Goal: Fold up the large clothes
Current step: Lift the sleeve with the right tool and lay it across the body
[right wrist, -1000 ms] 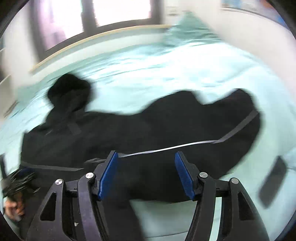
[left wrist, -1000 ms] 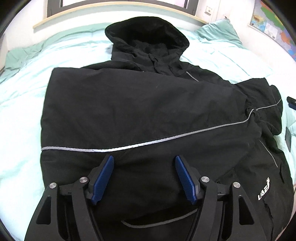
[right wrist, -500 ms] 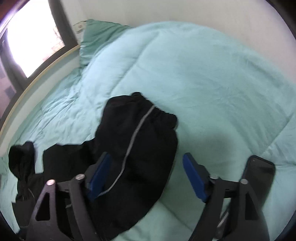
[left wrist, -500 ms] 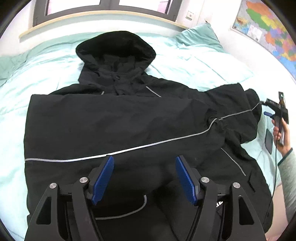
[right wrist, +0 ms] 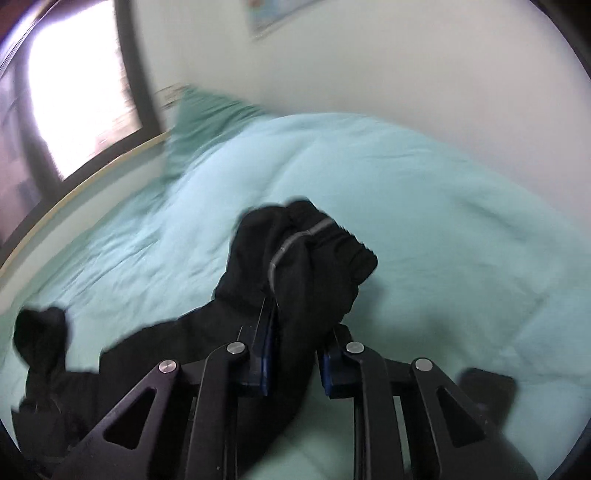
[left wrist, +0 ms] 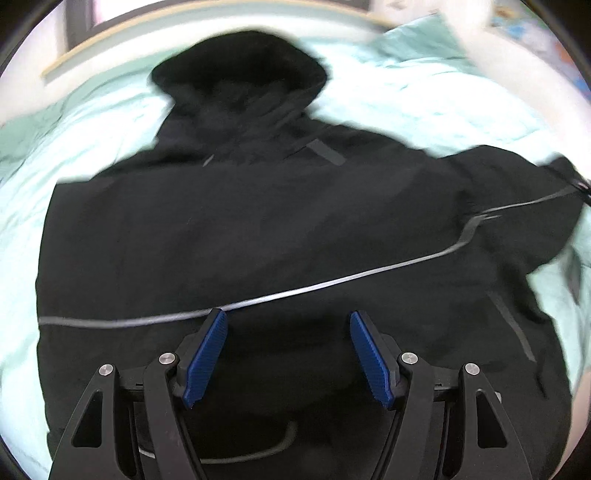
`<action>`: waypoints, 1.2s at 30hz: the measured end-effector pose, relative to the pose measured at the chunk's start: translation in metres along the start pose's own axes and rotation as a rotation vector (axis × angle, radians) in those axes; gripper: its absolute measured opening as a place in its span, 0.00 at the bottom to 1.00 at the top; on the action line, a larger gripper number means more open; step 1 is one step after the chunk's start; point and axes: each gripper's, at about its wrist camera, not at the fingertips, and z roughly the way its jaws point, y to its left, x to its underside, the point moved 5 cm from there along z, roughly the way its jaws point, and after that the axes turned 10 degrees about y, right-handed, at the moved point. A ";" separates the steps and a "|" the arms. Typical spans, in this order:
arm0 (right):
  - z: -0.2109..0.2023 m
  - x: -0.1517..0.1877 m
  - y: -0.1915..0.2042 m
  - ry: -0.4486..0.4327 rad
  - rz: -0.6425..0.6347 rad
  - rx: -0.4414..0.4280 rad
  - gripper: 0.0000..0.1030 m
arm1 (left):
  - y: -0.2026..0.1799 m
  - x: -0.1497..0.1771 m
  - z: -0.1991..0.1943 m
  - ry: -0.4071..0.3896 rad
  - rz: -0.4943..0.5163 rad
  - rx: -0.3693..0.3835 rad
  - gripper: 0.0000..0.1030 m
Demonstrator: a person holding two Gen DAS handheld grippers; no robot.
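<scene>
Jacket is lying on bed; right gripper has just been closing and is pinching its sleeve, left gripper is hovering released.

No lettering can be read in either view. The black jacket shows only plain grey piping (motion blur smears the cloth), and the poster on the wall is too blurred to make out any words or numbers.
</scene>
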 end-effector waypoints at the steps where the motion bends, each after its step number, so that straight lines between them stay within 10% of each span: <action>1: 0.004 0.001 -0.007 0.025 0.024 -0.001 0.23 | 0.008 0.001 0.010 0.022 -0.036 0.003 0.68; 8: 0.070 0.030 -0.017 0.231 0.047 0.129 0.23 | 0.012 0.001 0.008 0.031 -0.043 0.037 0.69; 13: 0.021 0.024 0.013 0.168 0.002 -0.067 0.21 | 0.020 0.007 -0.017 -0.016 -0.062 0.108 0.69; 27: -0.140 0.110 0.290 0.100 -0.471 -0.352 0.21 | 0.064 0.027 -0.087 -0.155 -0.071 0.128 0.69; 36: -0.149 0.234 0.484 0.213 -0.730 -0.502 0.21 | 0.114 0.053 -0.111 -0.214 -0.124 0.144 0.69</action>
